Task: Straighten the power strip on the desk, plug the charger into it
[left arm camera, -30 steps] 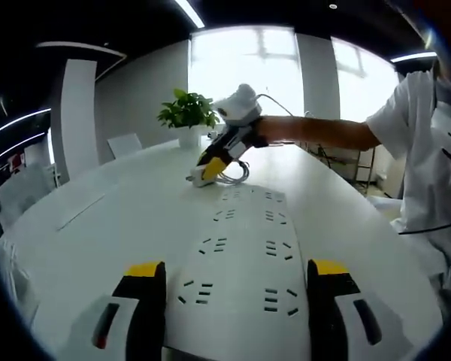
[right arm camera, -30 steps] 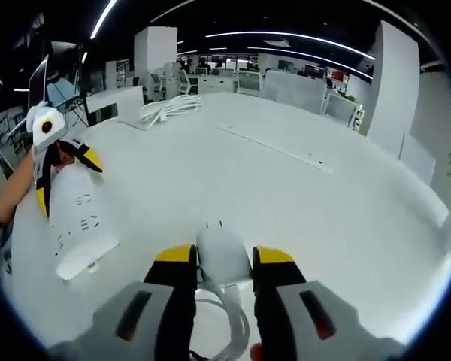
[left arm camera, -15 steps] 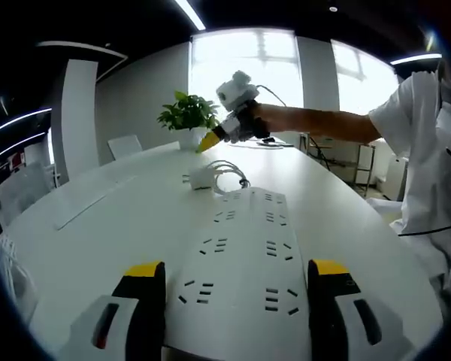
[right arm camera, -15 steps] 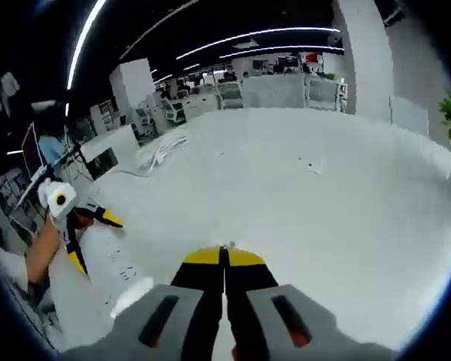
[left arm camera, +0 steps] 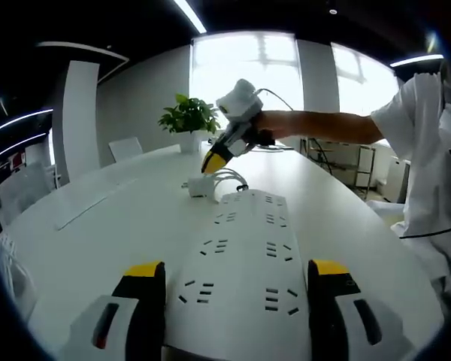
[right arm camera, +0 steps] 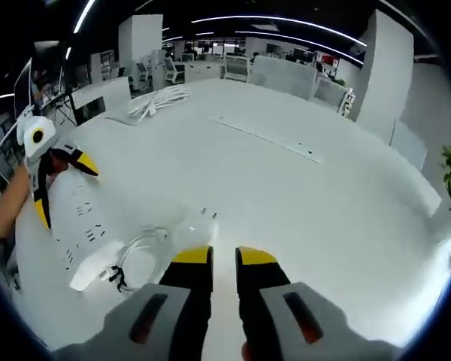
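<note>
A long white power strip (left arm camera: 244, 256) lies on the white desk (left arm camera: 98, 226), running away between my left gripper's (left arm camera: 237, 268) yellow-tipped jaws, which press on its two long sides. The right gripper view shows the strip (right arm camera: 79, 226) at the left with that left gripper (right arm camera: 60, 188) at its far end. The white charger (left arm camera: 199, 185) sits just past the strip's far end, beside its coiled cable (left arm camera: 230, 179). My right gripper (left arm camera: 213, 160) hovers just above it. In the right gripper view the charger (right arm camera: 192, 229) lies in front of my right gripper (right arm camera: 224, 257), whose jaws stand a narrow gap apart, holding nothing.
A potted plant (left arm camera: 188, 113) stands at the desk's far end. A bundle of white cables (right arm camera: 161, 101) lies far off on the desk. A long flat lid (right arm camera: 267, 139) is set into the desk top. The person's white shirt (left arm camera: 428, 150) is at the right edge.
The right gripper let go of the charger, lifted away with jaws shut, then came back down over it with jaws slightly parted. The left gripper and power strip have not moved.
</note>
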Demonstrator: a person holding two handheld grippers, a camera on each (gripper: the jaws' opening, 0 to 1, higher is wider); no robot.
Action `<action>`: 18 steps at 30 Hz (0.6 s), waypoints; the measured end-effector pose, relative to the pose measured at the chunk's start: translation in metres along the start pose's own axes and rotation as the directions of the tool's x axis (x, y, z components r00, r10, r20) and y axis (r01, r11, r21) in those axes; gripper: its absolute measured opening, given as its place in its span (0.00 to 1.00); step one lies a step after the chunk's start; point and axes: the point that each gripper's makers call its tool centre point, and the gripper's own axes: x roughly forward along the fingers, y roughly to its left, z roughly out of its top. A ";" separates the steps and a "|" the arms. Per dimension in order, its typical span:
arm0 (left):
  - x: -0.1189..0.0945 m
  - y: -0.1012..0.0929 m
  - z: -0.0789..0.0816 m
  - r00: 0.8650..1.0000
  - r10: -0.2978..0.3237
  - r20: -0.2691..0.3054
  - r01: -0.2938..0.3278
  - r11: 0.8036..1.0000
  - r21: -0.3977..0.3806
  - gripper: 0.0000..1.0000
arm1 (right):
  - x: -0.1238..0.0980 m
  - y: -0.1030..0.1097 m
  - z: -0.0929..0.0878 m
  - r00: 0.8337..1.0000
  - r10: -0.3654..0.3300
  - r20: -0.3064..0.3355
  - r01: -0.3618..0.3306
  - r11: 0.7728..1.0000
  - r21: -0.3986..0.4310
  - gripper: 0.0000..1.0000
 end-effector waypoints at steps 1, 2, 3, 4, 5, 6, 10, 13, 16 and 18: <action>0.000 0.000 0.000 1.000 0.000 0.000 0.000 1.000 0.000 0.78 | -0.001 0.000 0.005 1.000 0.003 0.011 -0.004 1.000 0.005 0.13; 0.000 0.000 0.000 1.000 0.000 0.000 0.000 1.000 0.000 0.78 | -0.001 0.000 0.010 1.000 0.006 0.023 -0.006 1.000 0.019 0.15; 0.000 -0.001 0.000 1.000 0.000 0.001 0.000 1.000 0.000 0.78 | -0.001 0.002 0.013 0.999 0.018 0.026 -0.019 0.999 0.043 0.17; 0.000 -0.001 0.000 1.000 0.000 0.000 0.000 1.000 0.000 0.78 | -0.001 0.005 0.015 0.999 0.029 0.027 -0.030 0.998 0.056 0.18; 0.000 -0.001 0.000 1.000 0.001 0.001 -0.001 1.000 0.000 0.78 | -0.002 0.012 0.016 0.999 0.040 0.025 -0.041 0.997 0.068 0.17; 0.001 -0.001 0.000 1.000 0.001 0.001 -0.001 1.000 0.000 0.78 | -0.002 0.013 0.017 0.999 0.037 0.014 -0.038 0.996 0.080 0.17; 0.001 0.000 0.000 1.000 0.001 0.001 -0.001 1.000 -0.001 0.78 | 0.001 0.010 0.020 0.999 0.029 -0.013 -0.028 0.994 0.102 0.21; 0.001 -0.001 0.000 1.000 0.001 0.000 -0.001 1.000 -0.001 0.78 | 0.004 0.011 0.018 0.998 0.034 -0.048 -0.028 0.993 0.115 0.22; 0.001 0.000 0.000 1.000 0.001 -0.001 -0.001 1.000 0.000 0.78 | 0.006 0.012 0.014 0.997 0.023 -0.079 -0.016 0.996 0.088 0.22; 0.001 -0.001 0.000 1.000 0.002 -0.003 -0.002 1.000 0.000 0.78 | 0.007 0.017 0.009 0.995 0.027 -0.093 -0.019 0.997 0.078 0.22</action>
